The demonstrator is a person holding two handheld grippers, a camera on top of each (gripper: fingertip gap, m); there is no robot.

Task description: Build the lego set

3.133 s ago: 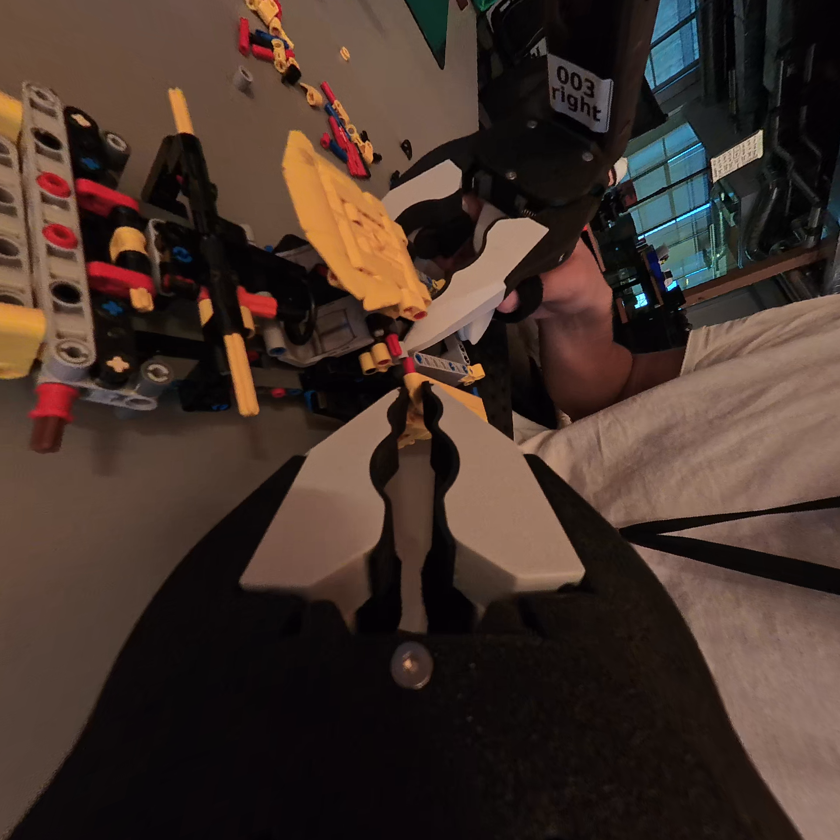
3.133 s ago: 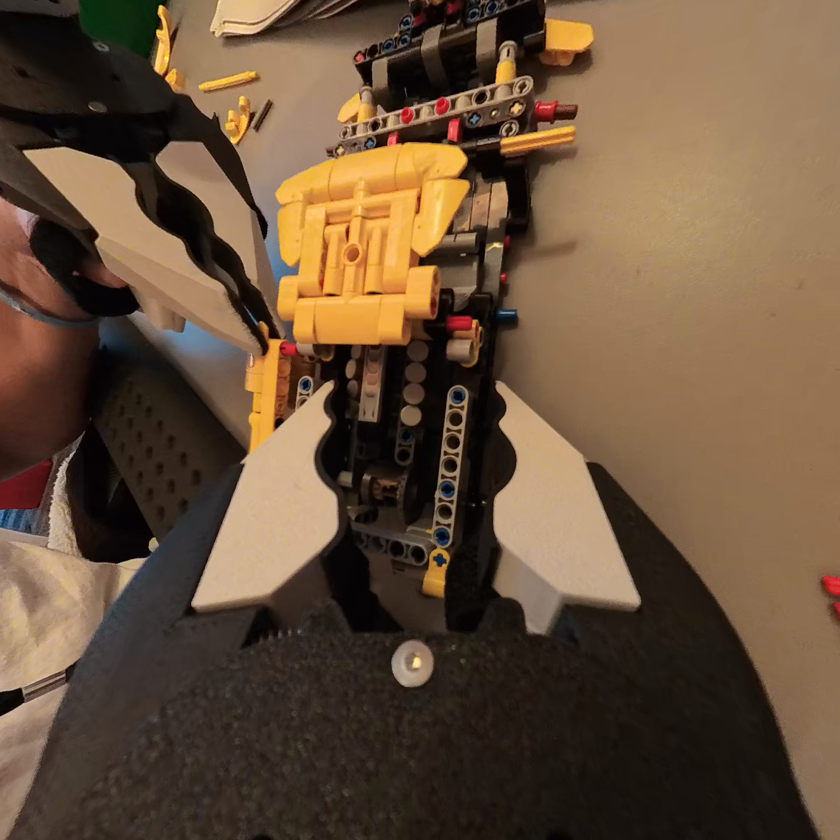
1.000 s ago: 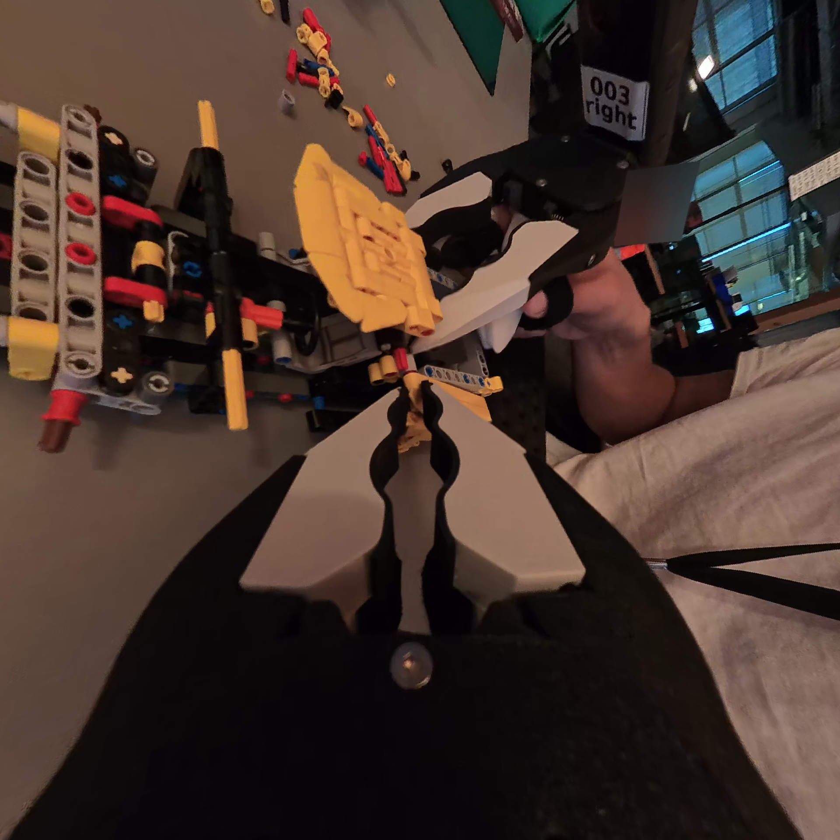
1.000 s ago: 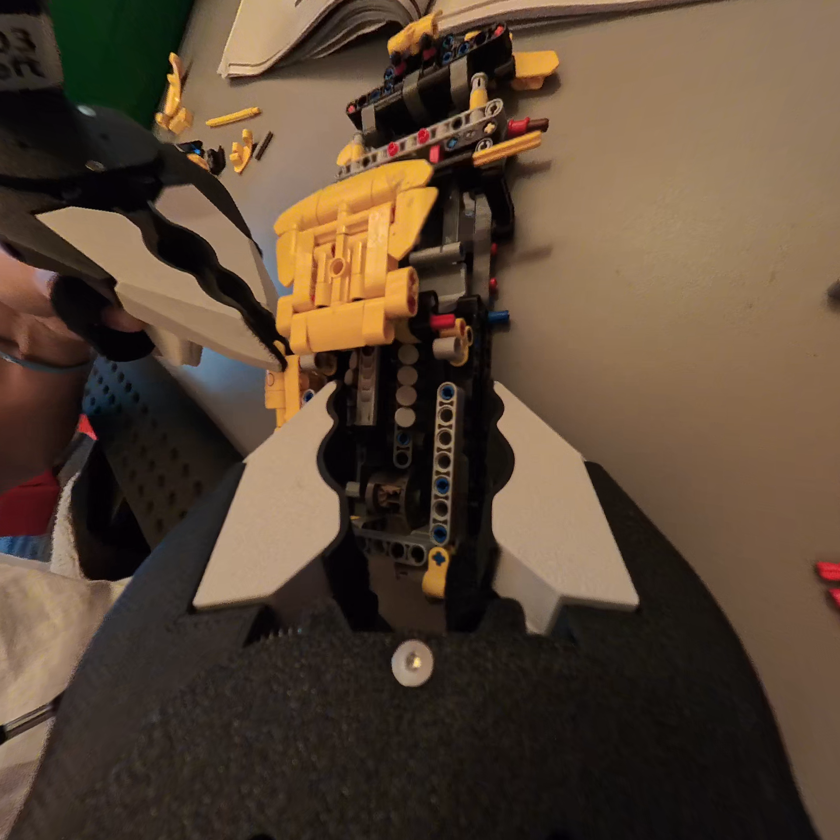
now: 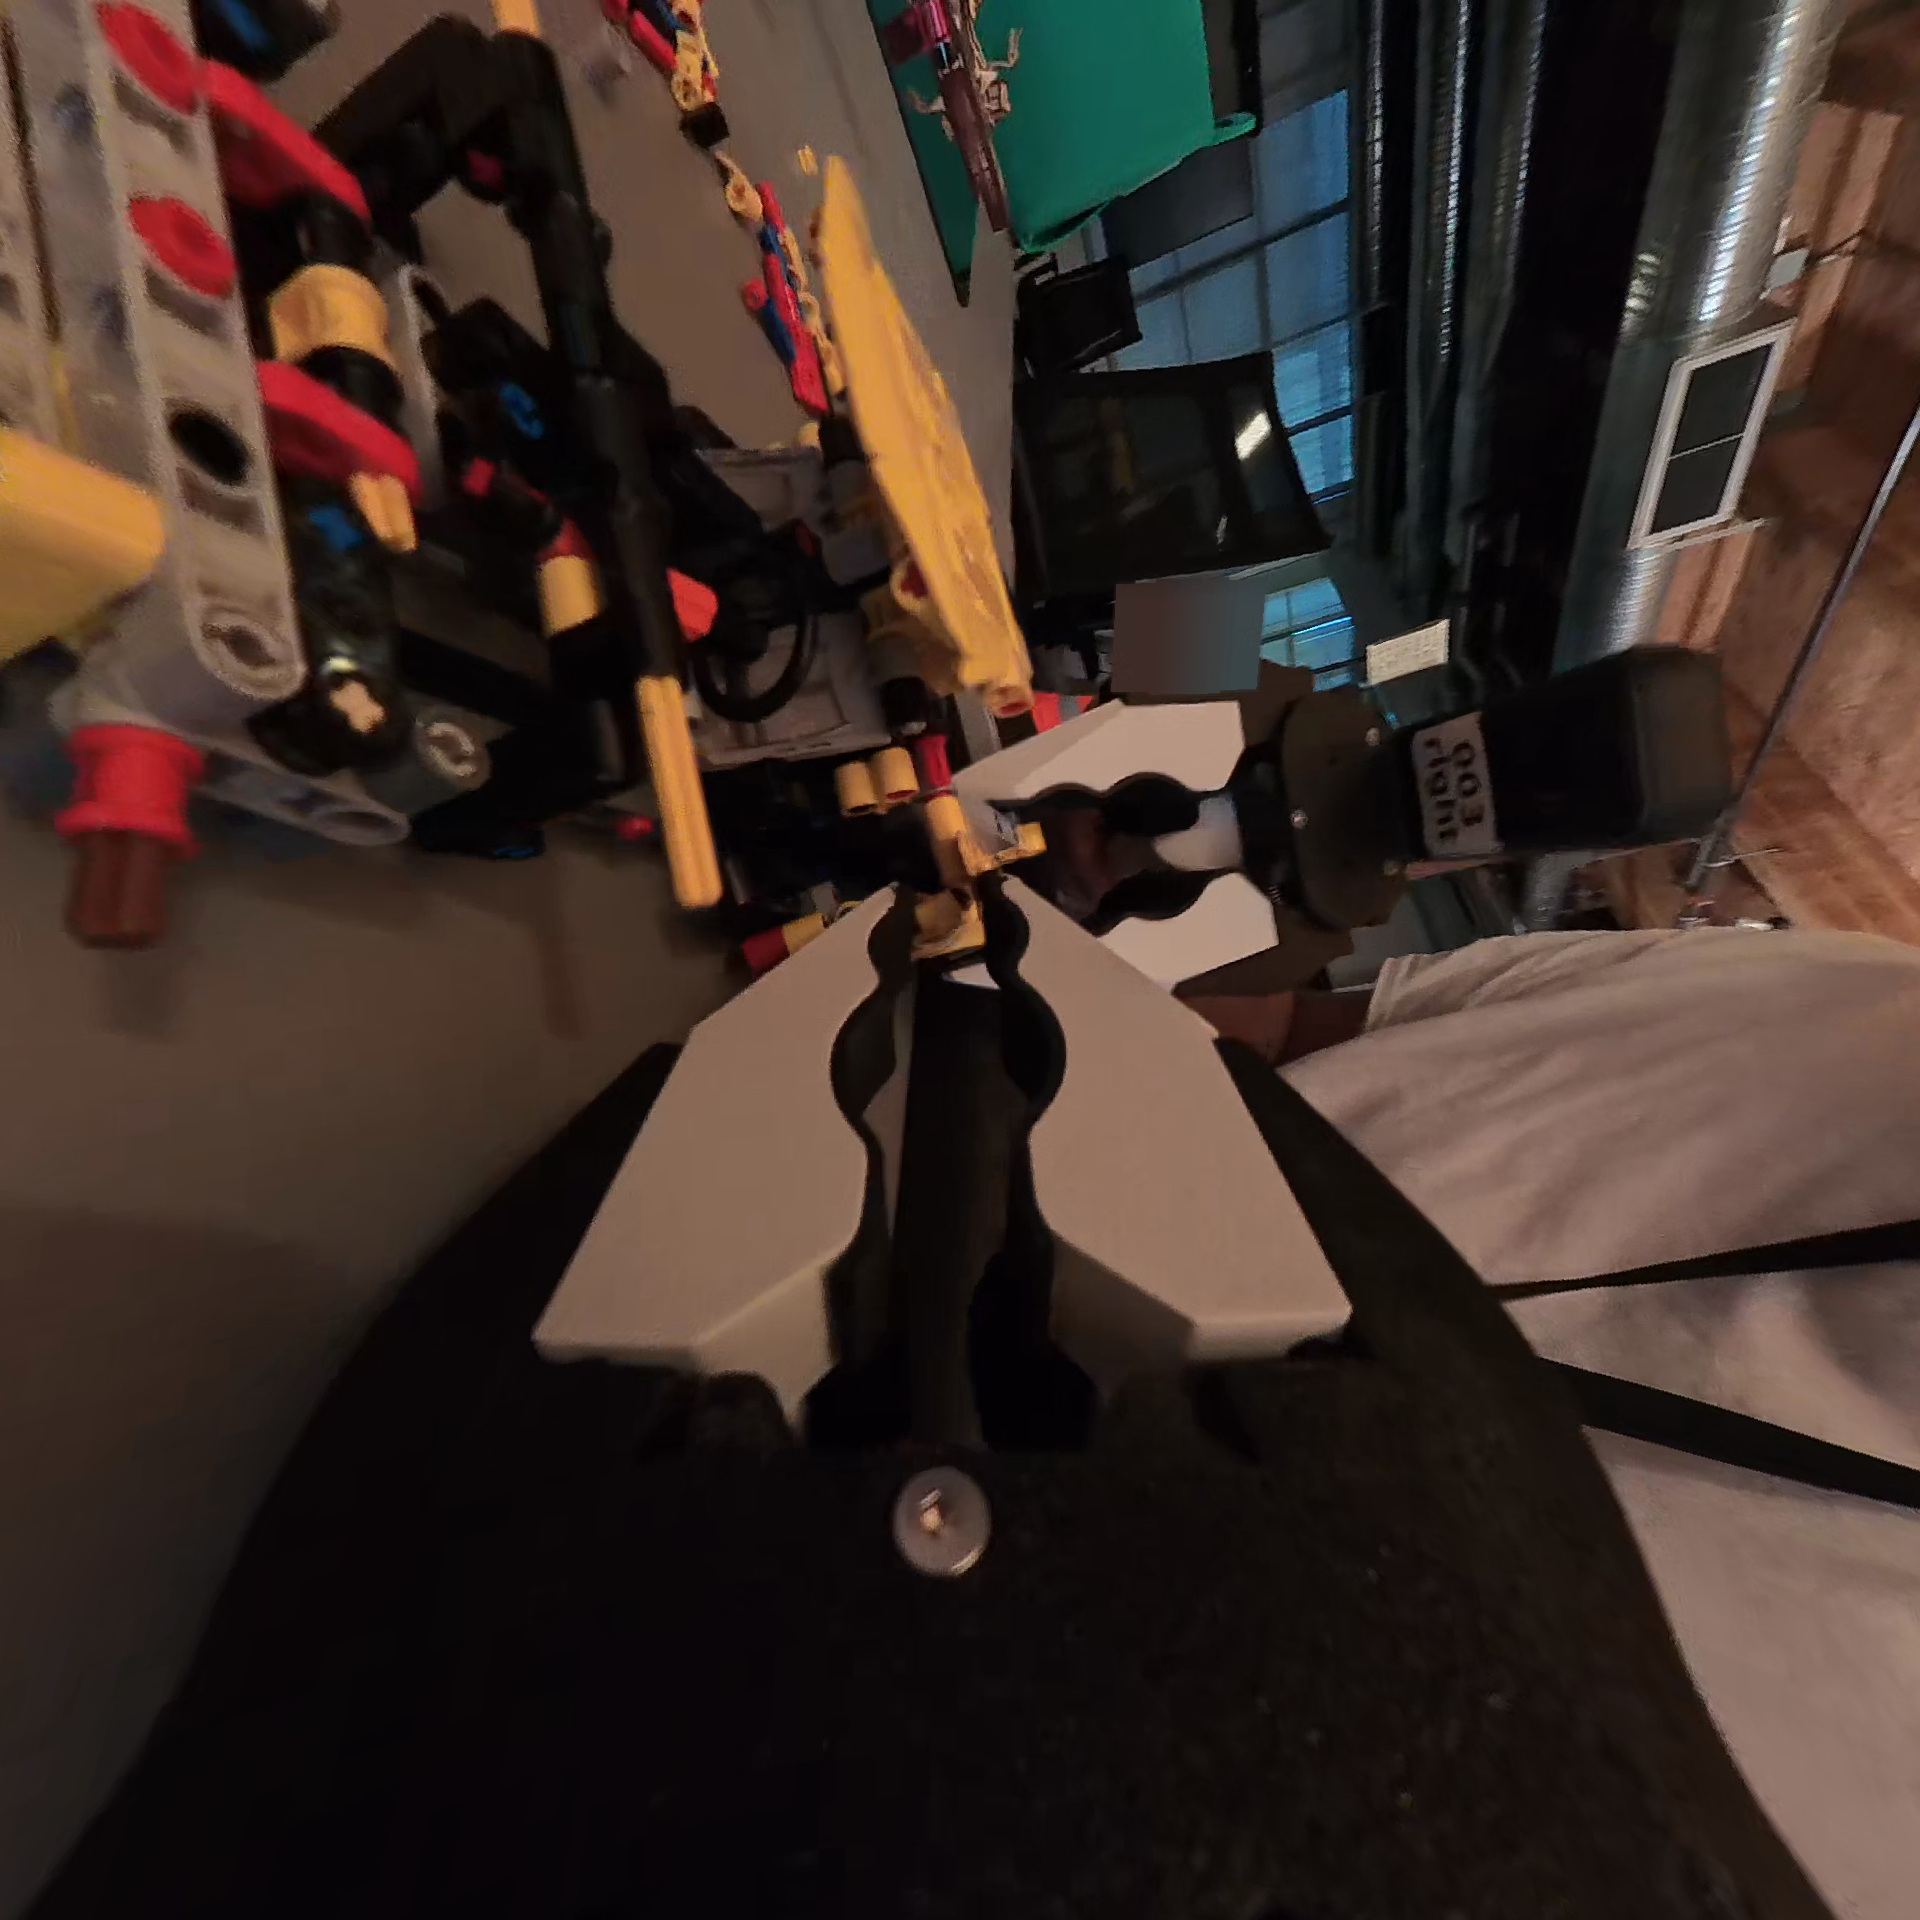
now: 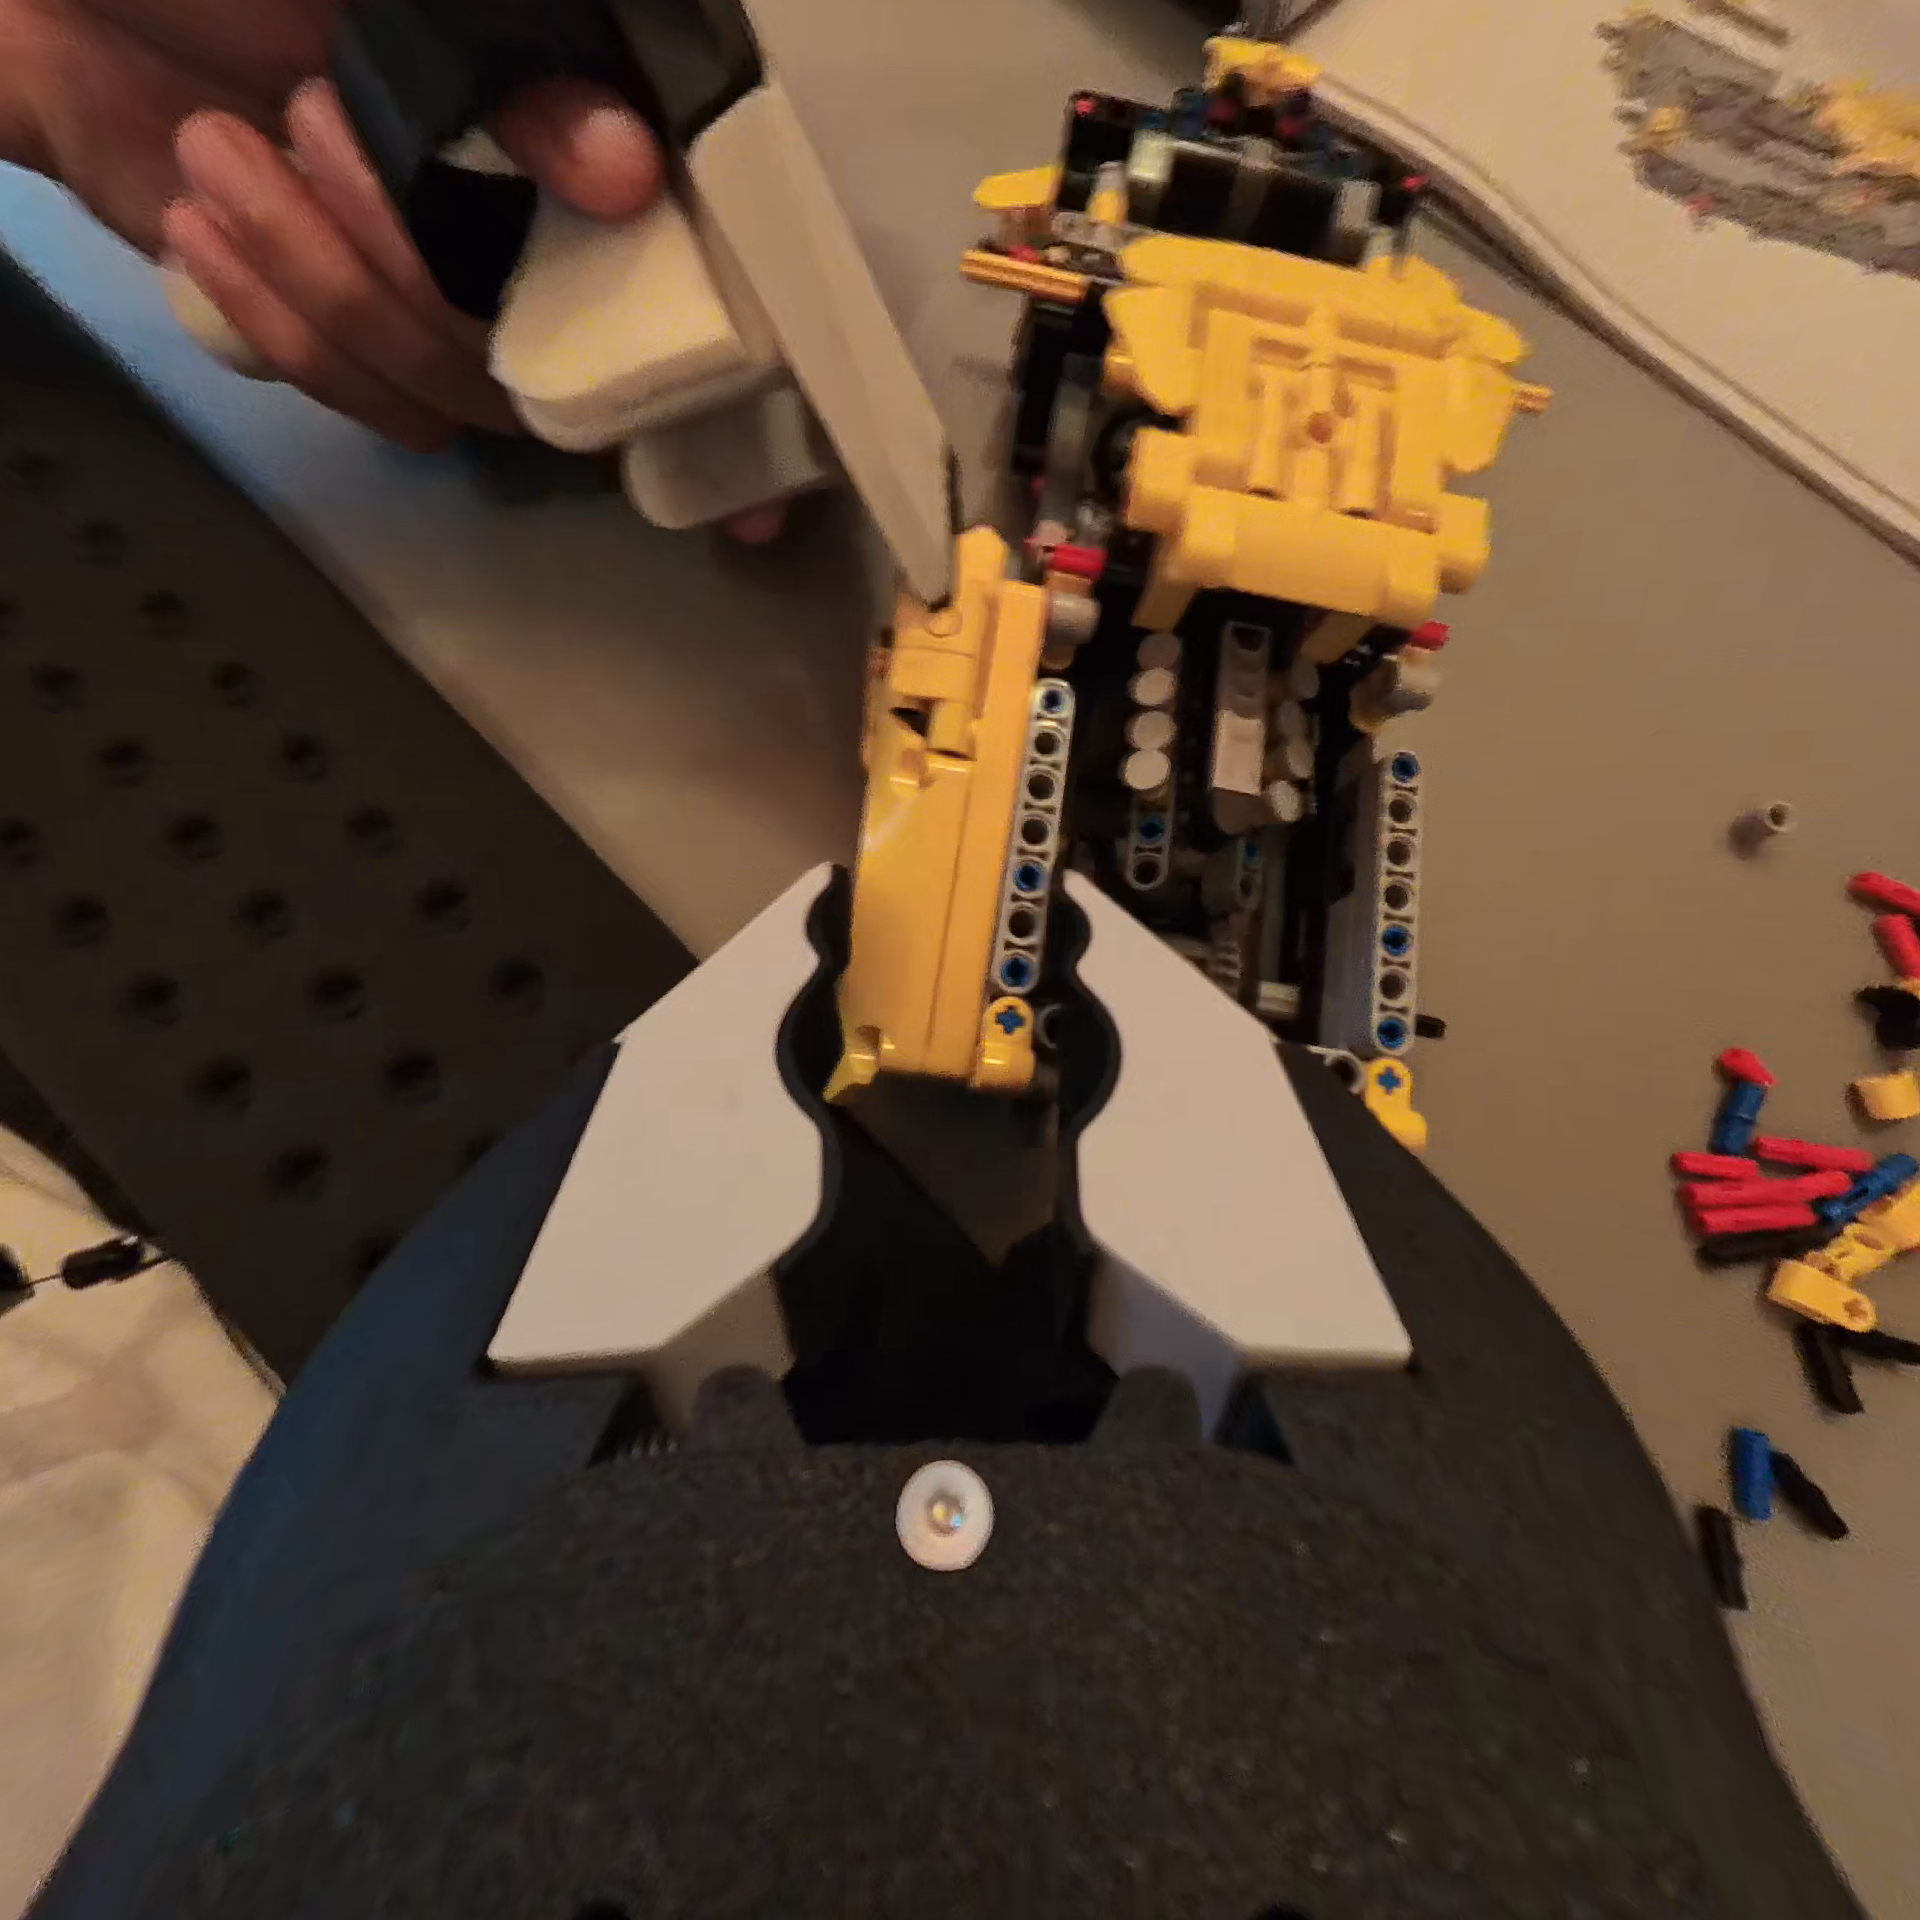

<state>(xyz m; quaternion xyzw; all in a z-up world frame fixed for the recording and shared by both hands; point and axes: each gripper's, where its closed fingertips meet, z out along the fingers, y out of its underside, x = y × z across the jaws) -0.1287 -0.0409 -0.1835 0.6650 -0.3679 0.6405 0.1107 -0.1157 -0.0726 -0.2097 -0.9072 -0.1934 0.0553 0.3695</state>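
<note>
Two grippers engaged on one yellow side-panel subassembly (image 6: 951, 831) with a grey perforated beam, held against the left flank of the part-built black-and-yellow lego vehicle (image 6: 1247, 644) on the grey tabletop (image 6: 1714, 675). Right gripper (image 6: 951, 925) narrowed around the panel's near end; left gripper (image 5: 951, 914) nearly closed, pinching the panel's small yellow end. Chassis, grey beams and hinged yellow ribbed cover (image 6: 1314, 436) already assembled. Side panel judged not yet fully seated. Many loose red, blue, black and yellow pins (image 6: 1787, 1195) left unused beside the model; open instruction booklet (image 6: 1714, 208) lying beyond. Build judged roughly midway.
</note>
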